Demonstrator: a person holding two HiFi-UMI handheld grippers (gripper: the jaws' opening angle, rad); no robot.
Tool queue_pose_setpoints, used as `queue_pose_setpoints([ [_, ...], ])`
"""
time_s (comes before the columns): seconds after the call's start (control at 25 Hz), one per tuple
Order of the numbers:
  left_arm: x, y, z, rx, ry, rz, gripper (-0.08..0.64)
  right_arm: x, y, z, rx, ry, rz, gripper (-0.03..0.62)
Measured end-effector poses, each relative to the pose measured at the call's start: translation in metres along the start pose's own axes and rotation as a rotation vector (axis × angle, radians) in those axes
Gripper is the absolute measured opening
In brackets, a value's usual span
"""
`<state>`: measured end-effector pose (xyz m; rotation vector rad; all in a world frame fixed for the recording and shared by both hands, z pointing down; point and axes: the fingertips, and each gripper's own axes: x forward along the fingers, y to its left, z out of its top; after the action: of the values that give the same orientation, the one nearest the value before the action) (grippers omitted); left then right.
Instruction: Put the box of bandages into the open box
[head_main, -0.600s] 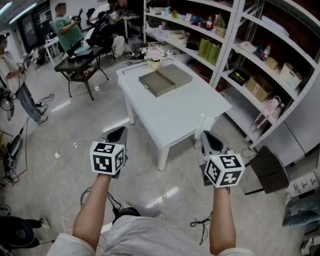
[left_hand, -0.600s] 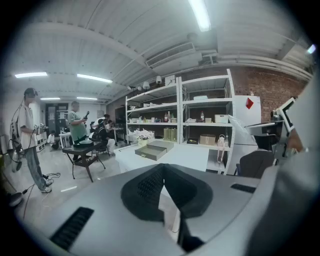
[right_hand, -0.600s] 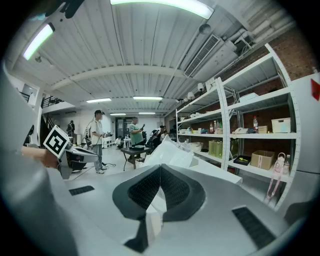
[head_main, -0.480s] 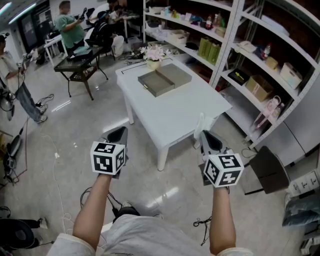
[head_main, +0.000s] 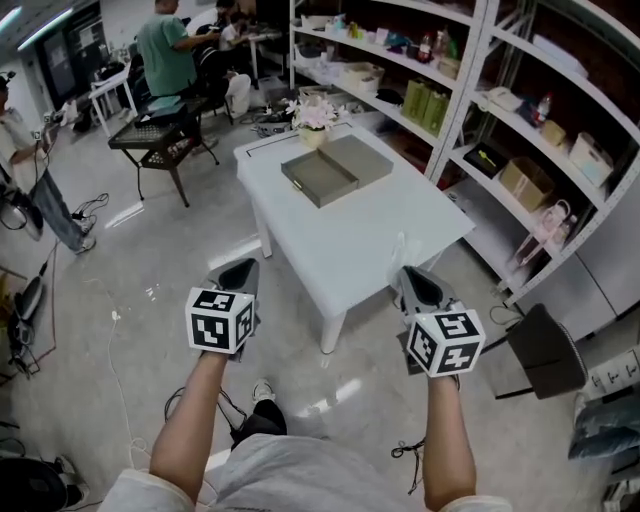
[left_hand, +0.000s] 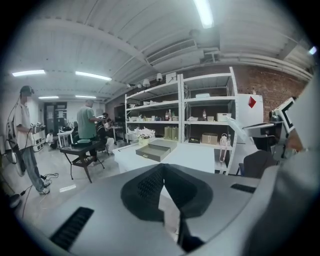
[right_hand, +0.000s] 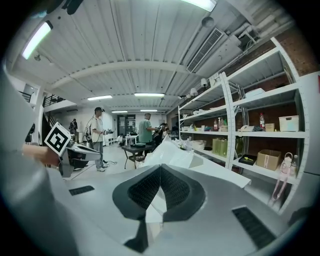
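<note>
Carry step | right tongs (head_main: 406, 273) clamped on a white thing, likely the box of bandages (head_main: 402, 252) | left tongs (head_main: 240, 263) pressed together, empty | open box (head_main: 318, 180) sits far across the table (head_main: 370, 232) - we step in close, hold firm, lower it level.

We see a white bench (head_main: 380, 235) standing on the grey floor (head_main: 120, 290). On its far half lies an open grey box (head_main: 320, 180), and a pot of pale flowers (head_main: 313, 118) stands just behind it.
</note>
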<state>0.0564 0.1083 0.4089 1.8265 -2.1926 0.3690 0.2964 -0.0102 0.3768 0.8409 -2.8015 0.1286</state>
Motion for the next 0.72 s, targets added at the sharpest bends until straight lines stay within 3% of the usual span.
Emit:
queue_pose_setpoints([
  [0.72, 0.107, 0.169, 0.042, 0.046, -0.007, -0.113, 0.005, 0.174, 0.049, 0.051, 0.019, 0.012, -0.114, 0.006],
])
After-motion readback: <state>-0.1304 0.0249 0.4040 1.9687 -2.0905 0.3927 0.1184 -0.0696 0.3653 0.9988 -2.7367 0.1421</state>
